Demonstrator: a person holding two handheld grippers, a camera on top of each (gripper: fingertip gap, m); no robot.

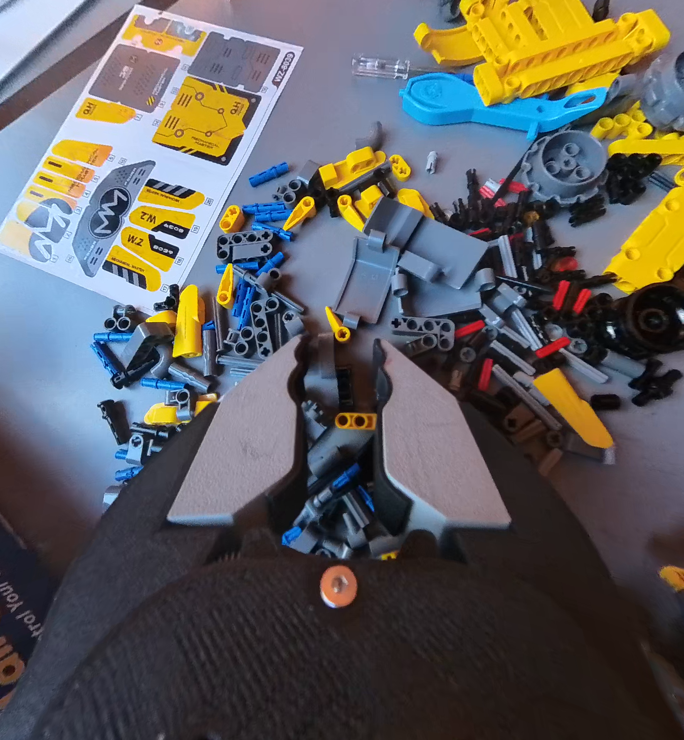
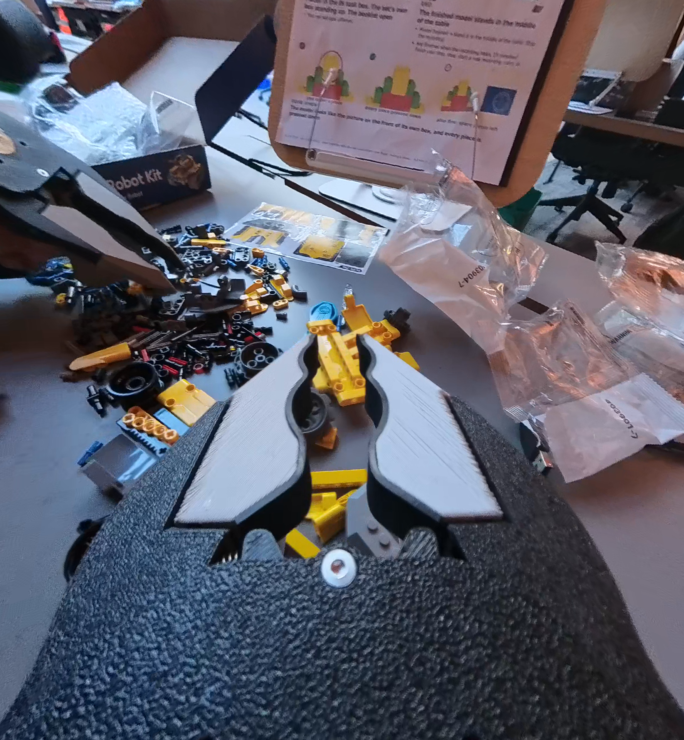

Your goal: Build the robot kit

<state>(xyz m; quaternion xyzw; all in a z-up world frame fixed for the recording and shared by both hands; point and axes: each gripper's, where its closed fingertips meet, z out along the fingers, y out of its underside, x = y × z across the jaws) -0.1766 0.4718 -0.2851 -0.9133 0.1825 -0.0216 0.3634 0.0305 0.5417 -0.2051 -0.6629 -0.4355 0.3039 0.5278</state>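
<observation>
My left gripper [image 1: 338, 344] is open and hovers low over a heap of small black, grey, blue, red and yellow building pieces [image 1: 372, 280]. A yellow two-hole piece [image 1: 355, 420] lies on the table between its fingers, and a large grey panel [image 1: 412, 248] lies just ahead of the tips. My right gripper [image 2: 337, 340] is open, with its fingertips on either side of a partly built yellow assembly [image 2: 344, 368] on the table; whether they touch it I cannot tell. The left gripper also shows in the right wrist view [image 2: 112, 248], at the far left over the heap.
A sticker sheet [image 1: 140, 152] lies left of the heap. A blue tool [image 1: 472, 104], a grey wheel hub [image 1: 564, 168] and a black tyre [image 1: 660, 316] lie nearby. Crumpled clear bags [image 2: 572, 340] are on the right. A kit box [image 2: 156, 176] and a propped instruction sheet [image 2: 404, 80] stand behind. The grey wheel hub [image 1: 564, 168] lies around 11 centimetres away from my right fingertips. It turns up in the right wrist view [image 2: 255, 354] as well.
</observation>
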